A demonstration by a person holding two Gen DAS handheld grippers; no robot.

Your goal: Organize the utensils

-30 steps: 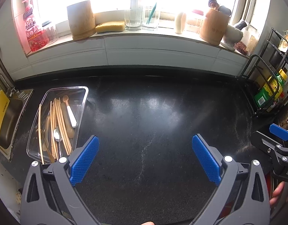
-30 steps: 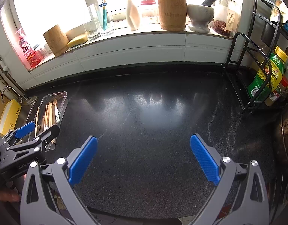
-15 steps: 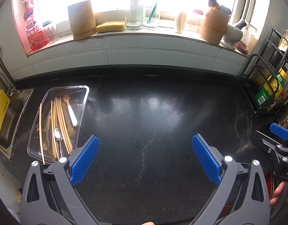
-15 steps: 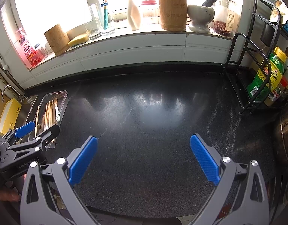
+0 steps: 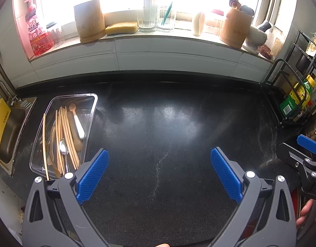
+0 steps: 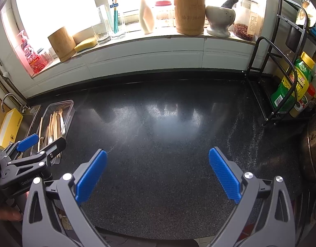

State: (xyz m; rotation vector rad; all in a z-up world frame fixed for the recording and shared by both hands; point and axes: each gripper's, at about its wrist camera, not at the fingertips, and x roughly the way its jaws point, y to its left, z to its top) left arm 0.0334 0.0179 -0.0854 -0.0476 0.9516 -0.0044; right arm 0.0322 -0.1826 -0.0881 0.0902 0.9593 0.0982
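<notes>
A clear plastic tray (image 5: 92,111) (image 6: 70,111) lies at the counter's left beside the sink. It holds several wooden chopsticks (image 5: 64,131), a metal spoon (image 5: 63,147), a white-handled spoon (image 5: 77,121) and wooden spoons. My left gripper (image 5: 159,170) hovers open over the bare black counter, its left finger just right of the tray's near end. My right gripper (image 6: 158,169) is open too, over the middle of the counter, holding nothing. An empty bamboo holder (image 5: 89,20) (image 6: 61,43) and a fuller bamboo holder (image 5: 236,27) (image 6: 189,14) stand on the windowsill.
The sill also carries a pink soap bottle (image 5: 36,28), a sponge (image 5: 121,27), glasses (image 5: 149,10), a white bottle (image 6: 146,14) and a mortar (image 6: 219,18). A sink (image 5: 9,131) with a yellow box (image 5: 0,123) sits left; a black rack (image 6: 281,86) with bottles stands right.
Both grippers have barely drifted; the tray sits slightly further right in the left wrist view. Both stay open.
</notes>
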